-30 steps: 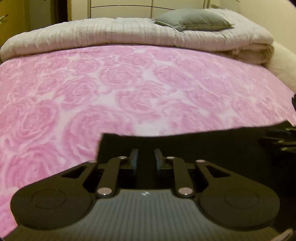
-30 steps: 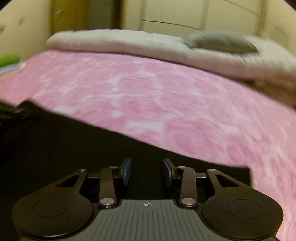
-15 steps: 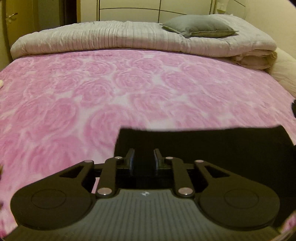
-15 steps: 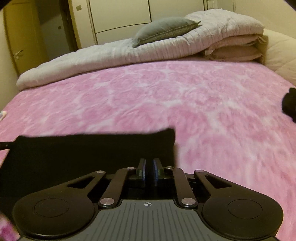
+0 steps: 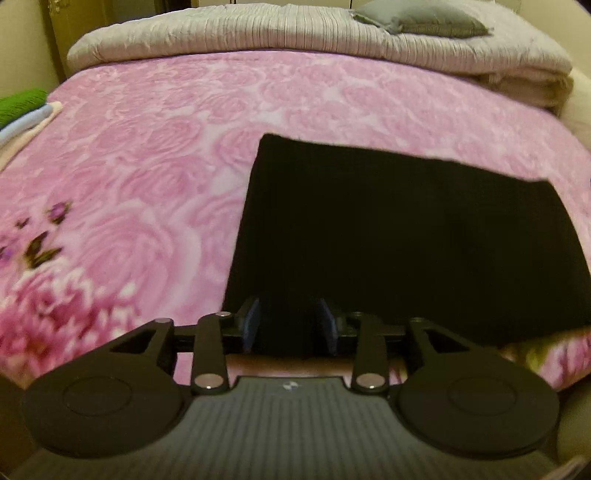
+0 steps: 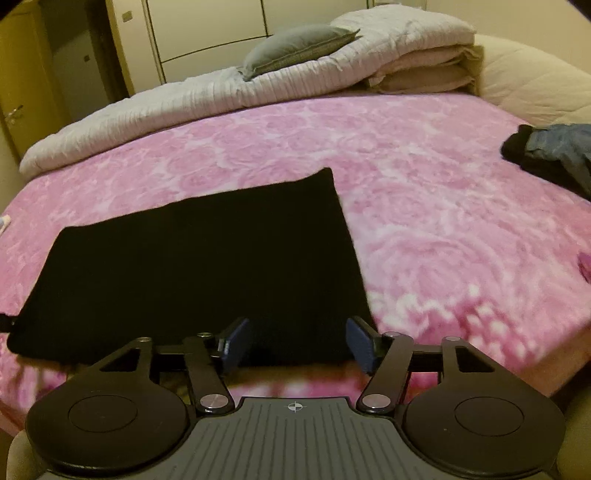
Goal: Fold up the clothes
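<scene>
bed (image 6: 424, 155): pink rose blanket | headboard side: grey quilt (image 6: 184, 99), grey pillow (image 6: 295, 46) | cream wardrobe (image 6: 207, 26)

The pink bedspread (image 6: 424, 192) lies bare across its middle, open passage between the folded black garment (image 6: 207, 266) at the near edge and the rolled grey duvet (image 6: 207, 99) along the far edge. At the right edge a heap of dark and blue clothes (image 6: 550, 158) blocks the way; at the left edge sits a stack (towels, perhaps) (image 5: 22, 110).
</scene>
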`<state>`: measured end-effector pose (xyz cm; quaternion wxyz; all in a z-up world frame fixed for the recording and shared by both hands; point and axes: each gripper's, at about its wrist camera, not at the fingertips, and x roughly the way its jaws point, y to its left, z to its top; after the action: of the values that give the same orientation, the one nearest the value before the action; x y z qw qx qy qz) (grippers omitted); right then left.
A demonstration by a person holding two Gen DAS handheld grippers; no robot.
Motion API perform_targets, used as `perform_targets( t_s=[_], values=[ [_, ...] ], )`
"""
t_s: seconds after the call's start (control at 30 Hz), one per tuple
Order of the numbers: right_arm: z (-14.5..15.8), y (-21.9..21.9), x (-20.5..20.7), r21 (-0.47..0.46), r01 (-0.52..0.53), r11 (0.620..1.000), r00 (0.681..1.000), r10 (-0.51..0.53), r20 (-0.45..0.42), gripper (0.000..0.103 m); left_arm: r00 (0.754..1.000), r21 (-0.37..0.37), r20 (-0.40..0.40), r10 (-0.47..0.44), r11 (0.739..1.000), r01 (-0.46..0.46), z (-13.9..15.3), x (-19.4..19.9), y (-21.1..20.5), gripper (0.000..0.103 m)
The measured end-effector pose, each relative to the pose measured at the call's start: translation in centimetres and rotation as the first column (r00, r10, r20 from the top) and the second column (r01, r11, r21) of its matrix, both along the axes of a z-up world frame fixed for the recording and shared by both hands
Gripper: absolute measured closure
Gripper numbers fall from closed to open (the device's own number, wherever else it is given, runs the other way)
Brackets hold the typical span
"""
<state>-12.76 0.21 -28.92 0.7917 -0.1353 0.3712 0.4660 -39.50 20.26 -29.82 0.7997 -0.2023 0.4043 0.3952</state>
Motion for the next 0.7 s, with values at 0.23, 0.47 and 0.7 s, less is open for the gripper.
perform_targets(
  t_s=[0.23, 0.47, 0.7],
  values=[
    [0.1, -1.9, -3.4, -0.031, 0.001, 1.000, 0.998, -0.003, -0.055, 0.040, 0.999, 0.039, -0.040, -0.028, 0.999, 0.029, 1.5, -1.3, -4.8, 0.067],
    [1.5, -4.0, -4.6, 0.002, 0.038, 0.999, 0.998, -0.038, -0.048, 0.040, 0.999, 0.076, -0.001, -0.043, 0.996, 0.043, 3.4, -3.1, -7.2, 0.064],
    [1.7, -4.9, -5.4, -0.001, 0.047, 0.999, 0.997, -0.047, -0.061, 0.040, 0.999, 0.094, 0.020, -0.030, 0.995, 0.028, 4.3, -5.1, -8.6, 0.062]
  ],
)
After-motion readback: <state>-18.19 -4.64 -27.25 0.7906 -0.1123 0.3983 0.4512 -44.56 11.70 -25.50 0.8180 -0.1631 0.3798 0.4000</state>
